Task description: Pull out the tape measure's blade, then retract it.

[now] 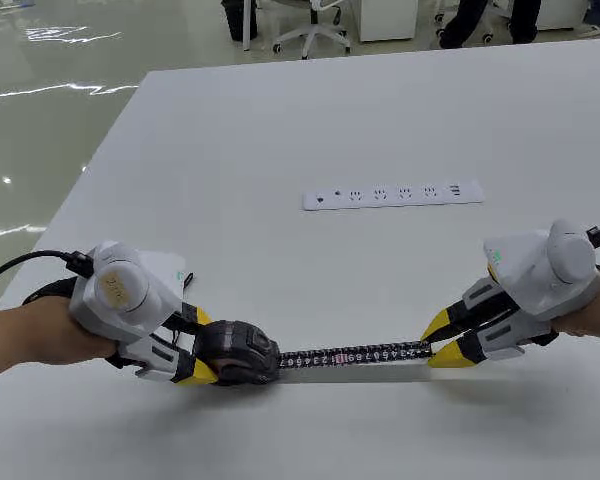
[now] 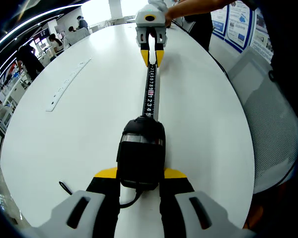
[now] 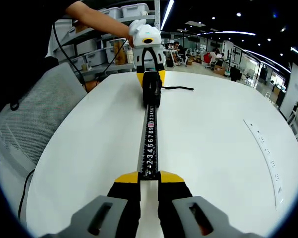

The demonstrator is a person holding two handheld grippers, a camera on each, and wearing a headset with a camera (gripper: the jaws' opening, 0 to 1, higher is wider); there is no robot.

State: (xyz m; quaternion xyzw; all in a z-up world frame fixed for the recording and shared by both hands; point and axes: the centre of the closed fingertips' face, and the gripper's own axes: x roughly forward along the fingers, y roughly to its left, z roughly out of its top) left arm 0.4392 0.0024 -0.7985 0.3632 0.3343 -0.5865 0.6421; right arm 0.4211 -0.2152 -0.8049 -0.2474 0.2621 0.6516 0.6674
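At 7 o'clock in the head view, left gripper [image 1: 205, 347] clamped around the dark tape measure [image 1: 238, 352], jaws pressed to both sides of its case, low over the white table [image 1: 280, 130]. From the case toward 3 o'clock, black blade [image 1: 355, 355] with white numbers, drawn out part way, just above the tabletop. At 4 o'clock, right gripper [image 1: 437, 343] pinched nearly closed on the blade's end. In the right gripper view, yellow jaw tips tight either side of the blade at 6 o'clock, case at 12 o'clock. Well apart, toward 12 o'clock in the head view, white power strip [image 1: 393, 194] lying flat.
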